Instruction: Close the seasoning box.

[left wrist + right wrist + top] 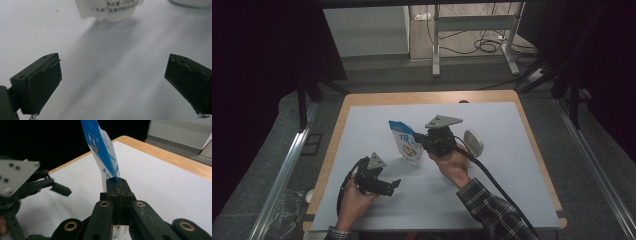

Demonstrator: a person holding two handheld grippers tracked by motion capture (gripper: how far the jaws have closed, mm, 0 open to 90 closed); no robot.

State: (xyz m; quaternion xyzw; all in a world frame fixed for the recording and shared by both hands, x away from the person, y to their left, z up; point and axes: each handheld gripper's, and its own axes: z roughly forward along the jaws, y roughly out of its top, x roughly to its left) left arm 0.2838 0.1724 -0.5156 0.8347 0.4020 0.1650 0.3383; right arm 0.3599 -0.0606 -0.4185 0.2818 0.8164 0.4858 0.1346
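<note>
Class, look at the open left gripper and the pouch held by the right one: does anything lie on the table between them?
Nothing visible does. Bare white mat separates the left gripper from the pouch, which the right gripper pinches upright.

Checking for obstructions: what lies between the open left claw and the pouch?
Only bare white table cover separates the left claw from the pouch, seen in the left gripper view.

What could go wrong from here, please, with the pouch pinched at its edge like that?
1. The right hand-held gripper is shut on only the thin side edge of the pouch, so the pouch could slip free or its seam crease.
2. The left hand-held gripper is open and holds nothing, so the pouch lacks second support and may swing or tip toward the white disc.
</note>
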